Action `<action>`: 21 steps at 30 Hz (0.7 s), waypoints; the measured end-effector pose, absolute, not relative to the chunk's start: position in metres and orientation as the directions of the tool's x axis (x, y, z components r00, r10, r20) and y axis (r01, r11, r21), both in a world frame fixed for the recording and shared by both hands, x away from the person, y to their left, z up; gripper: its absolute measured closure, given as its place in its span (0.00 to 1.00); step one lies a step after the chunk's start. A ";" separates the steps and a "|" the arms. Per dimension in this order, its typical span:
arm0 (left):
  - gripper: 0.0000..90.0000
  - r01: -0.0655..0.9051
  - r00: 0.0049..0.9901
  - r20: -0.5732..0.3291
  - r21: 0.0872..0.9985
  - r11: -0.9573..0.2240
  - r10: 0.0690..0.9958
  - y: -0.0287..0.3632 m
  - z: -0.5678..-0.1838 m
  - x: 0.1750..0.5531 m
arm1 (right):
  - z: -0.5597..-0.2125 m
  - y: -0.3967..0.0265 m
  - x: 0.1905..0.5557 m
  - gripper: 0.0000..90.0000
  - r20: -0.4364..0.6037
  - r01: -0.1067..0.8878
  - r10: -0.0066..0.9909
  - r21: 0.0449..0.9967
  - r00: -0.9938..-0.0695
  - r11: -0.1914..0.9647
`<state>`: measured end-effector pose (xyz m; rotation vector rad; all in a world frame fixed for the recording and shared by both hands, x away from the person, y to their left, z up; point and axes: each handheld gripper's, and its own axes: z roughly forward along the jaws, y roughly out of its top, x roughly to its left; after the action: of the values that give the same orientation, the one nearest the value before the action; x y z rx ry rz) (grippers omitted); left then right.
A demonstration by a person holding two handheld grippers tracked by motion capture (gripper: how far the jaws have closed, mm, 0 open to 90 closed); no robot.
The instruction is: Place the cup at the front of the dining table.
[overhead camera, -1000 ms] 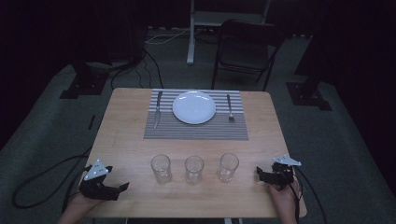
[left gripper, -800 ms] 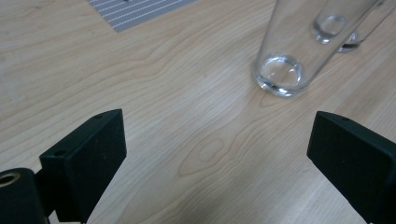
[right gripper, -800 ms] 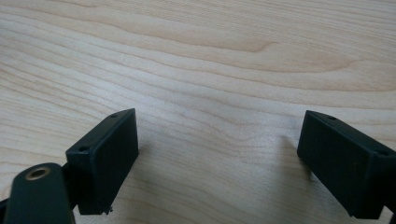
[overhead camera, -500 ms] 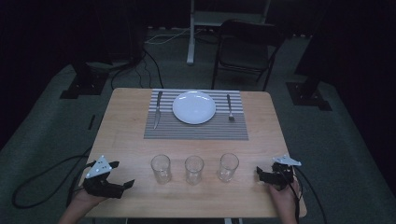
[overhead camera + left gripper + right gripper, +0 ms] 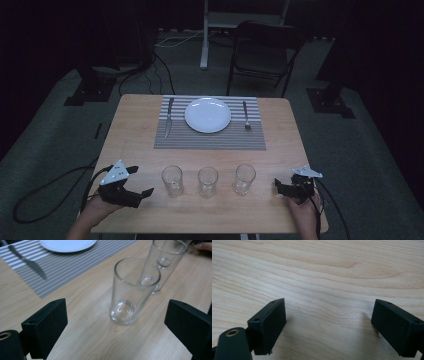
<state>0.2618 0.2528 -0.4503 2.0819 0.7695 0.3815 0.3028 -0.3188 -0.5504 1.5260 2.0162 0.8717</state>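
Three clear empty glasses stand in a row near the table's front: left glass [image 5: 172,180], middle glass [image 5: 207,181], right glass [image 5: 244,178]. My left gripper [image 5: 141,181] is open, raised a little and aimed at the left glass [image 5: 131,291], which stands upright ahead of the wide-apart jaws without touching them. The middle glass [image 5: 166,262] lines up behind it. My right gripper [image 5: 280,187] rests open on the wood just right of the right glass. In its own view the right gripper [image 5: 329,322] has bare tabletop between the jaws.
A grey striped placemat [image 5: 210,142] lies at the back with a white plate [image 5: 208,114], a knife [image 5: 169,117] on its left and a fork [image 5: 245,115] on its right. A chair [image 5: 265,50] and floor cables [image 5: 45,200] lie off the table.
My left gripper has lifted and moved right toward the left glass. The right gripper has stayed where it was.
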 end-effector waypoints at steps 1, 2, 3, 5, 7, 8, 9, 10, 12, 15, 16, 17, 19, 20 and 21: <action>0.06 0.383 0.766 -0.013 0.812 -0.441 0.642 0.251 -0.450 0.263 | -0.550 -0.319 0.303 0.14 0.013 0.668 0.961 0.722 -0.277 0.183; 0.06 0.381 0.773 -0.017 0.812 -0.443 0.634 0.249 -0.449 0.264 | -0.550 -0.319 0.303 0.14 0.012 0.667 0.961 0.722 -0.277 0.184; 0.06 0.377 0.776 -0.015 0.812 -0.446 0.630 0.247 -0.448 0.264 | -0.550 -0.319 0.303 0.14 0.012 0.667 0.961 0.722 -0.277 0.184; 0.06 0.374 0.785 -0.019 0.811 -0.450 0.619 0.242 -0.447 0.266 | -0.550 -0.319 0.303 0.14 0.012 0.667 0.961 0.722 -0.277 0.183; 0.06 0.372 0.792 -0.017 0.806 -0.460 0.610 0.237 -0.445 0.268 | -0.550 -0.319 0.303 0.14 0.012 0.667 0.961 0.722 -0.277 0.183; 0.06 0.365 0.795 -0.010 0.806 -0.466 0.606 0.235 -0.445 0.268 | -0.550 -0.319 0.303 0.14 0.011 0.666 0.961 0.723 -0.278 0.184; 0.06 0.364 0.799 -0.012 0.805 -0.468 0.601 0.233 -0.444 0.269 | -0.551 -0.319 0.303 0.14 0.011 0.666 0.961 0.723 -0.277 0.184; 0.06 0.363 0.803 -0.015 0.805 -0.469 0.595 0.231 -0.444 0.270 | -0.551 -0.319 0.303 0.14 0.011 0.666 0.961 0.723 -0.277 0.184; 0.06 0.357 0.807 -0.010 0.805 -0.474 0.591 0.227 -0.443 0.272 | -0.550 -0.319 0.303 0.14 0.012 0.666 0.961 0.723 -0.277 0.184; 0.06 0.353 0.817 -0.019 0.807 -0.473 0.577 0.221 -0.442 0.274 | -0.550 -0.319 0.303 0.14 0.011 0.666 0.961 0.723 -0.277 0.184; 0.06 0.350 0.821 -0.018 0.804 -0.480 0.570 0.218 -0.442 0.275 | -0.550 -0.319 0.303 0.14 0.011 0.666 0.961 0.723 -0.277 0.184; 0.06 0.353 0.826 -0.021 0.798 -0.488 0.563 0.216 -0.441 0.276 | -0.550 -0.319 0.303 0.14 0.011 0.666 0.961 0.723 -0.278 0.184; 0.06 0.344 0.834 -0.010 0.791 -0.505 0.552 0.209 -0.441 0.278 | -0.550 -0.319 0.303 0.14 0.011 0.666 0.961 0.723 -0.277 0.184; 0.06 0.342 0.836 -0.008 0.789 -0.510 0.549 0.206 -0.441 0.279 | -0.550 -0.319 0.303 0.14 0.011 0.666 0.961 0.723 -0.277 0.184; 0.06 0.340 0.840 -0.011 0.790 -0.510 0.543 0.204 -0.441 0.280 | -0.550 -0.319 0.303 0.14 0.011 0.666 0.961 0.723 -0.277 0.184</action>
<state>0.2799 0.2036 -0.4410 2.1541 0.6420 0.3003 0.3028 -0.3189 -0.5505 1.5239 2.0157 0.8719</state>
